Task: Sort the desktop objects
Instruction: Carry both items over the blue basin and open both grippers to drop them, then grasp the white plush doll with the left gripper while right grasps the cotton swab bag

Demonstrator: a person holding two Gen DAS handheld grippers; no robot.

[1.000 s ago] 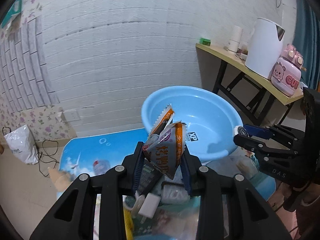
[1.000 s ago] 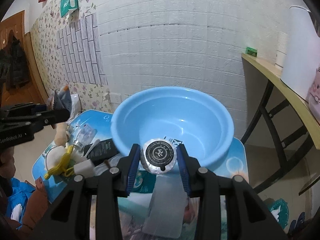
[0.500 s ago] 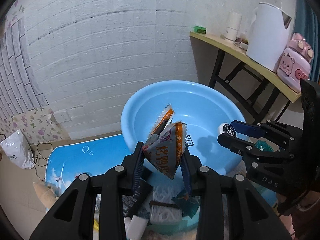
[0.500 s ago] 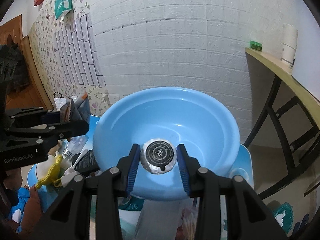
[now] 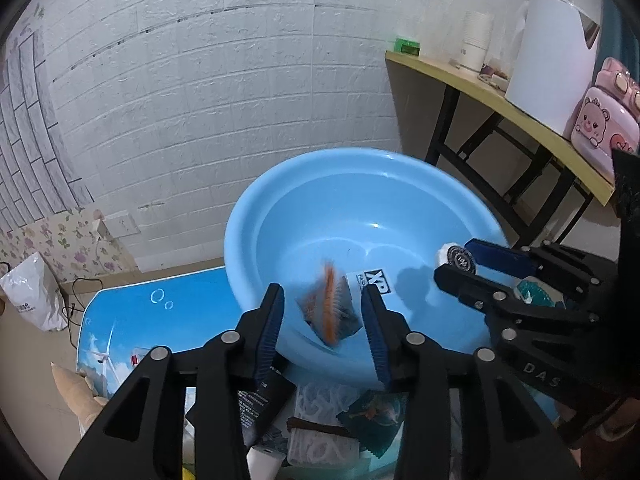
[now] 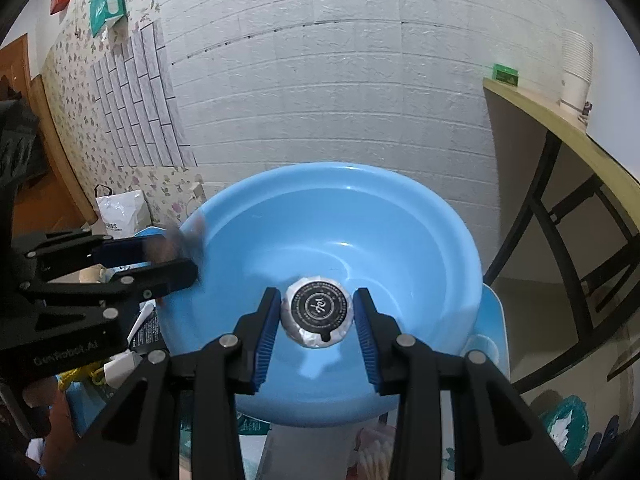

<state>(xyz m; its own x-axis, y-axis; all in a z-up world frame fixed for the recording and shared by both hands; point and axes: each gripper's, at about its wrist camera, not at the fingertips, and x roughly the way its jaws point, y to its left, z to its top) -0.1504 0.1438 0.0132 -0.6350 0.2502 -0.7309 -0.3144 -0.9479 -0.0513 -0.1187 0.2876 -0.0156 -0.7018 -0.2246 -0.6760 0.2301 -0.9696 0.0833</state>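
Observation:
A light blue basin (image 5: 240,220) (image 6: 400,184) stands on the low blue table (image 5: 132,312). My left gripper (image 5: 322,296) (image 6: 180,258) hangs over the basin's near rim, and its jaws are opening. Between them an orange and silver snack packet (image 5: 330,312) is blurred and lower down, clear of the left pad. My right gripper (image 6: 316,296) (image 5: 456,260) is over the basin and shut on a round foil-wrapped disc (image 6: 317,312) (image 5: 460,258) with a black label.
Loose items lie on the table in front of the basin: a black packet (image 5: 260,404), a white charger (image 5: 264,460), a teal packet (image 5: 376,420). A side table (image 5: 500,100) to the right bears a white kettle (image 5: 548,48), cups and a pink toy. A white bag (image 5: 32,296) sits on the floor.
Both grippers moved forward over the basin. The left jaws widened and the snack packet slid down out of their hold. The right gripper still holds the disc.

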